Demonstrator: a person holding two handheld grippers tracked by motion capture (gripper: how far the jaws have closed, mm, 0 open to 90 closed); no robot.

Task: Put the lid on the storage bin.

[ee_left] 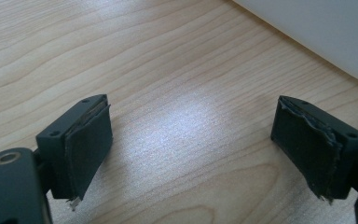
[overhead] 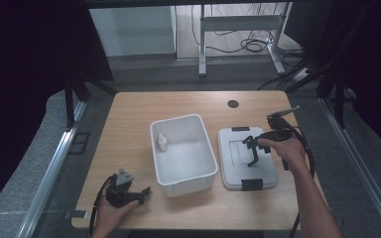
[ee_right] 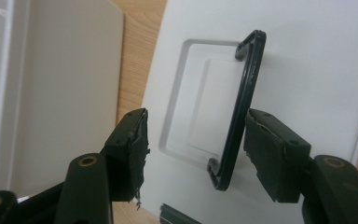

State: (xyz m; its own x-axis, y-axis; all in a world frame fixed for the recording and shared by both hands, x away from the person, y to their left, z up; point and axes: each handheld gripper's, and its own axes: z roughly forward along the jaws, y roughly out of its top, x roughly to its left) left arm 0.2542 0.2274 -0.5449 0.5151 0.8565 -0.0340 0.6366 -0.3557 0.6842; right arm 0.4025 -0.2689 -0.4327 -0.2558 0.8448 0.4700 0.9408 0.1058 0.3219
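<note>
right gripper (ee_right: 193,149) jaws apart astride black lid handle (ee_right: 242,107); left gripper (ee_left: 191,149) jaws apart, empty

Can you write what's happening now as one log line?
right gripper: open around lid handle | left gripper: open over table | bottle: in bin

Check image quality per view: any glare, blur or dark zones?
High view: surroundings nearly black, table evenly lit, white bin and lid bright but not blown out. Left gripper view: pale glare patch on the wood between the open jaws, sharp grain. Right gripper view: lid handle fairly crisp, near jaws slightly soft.
</note>
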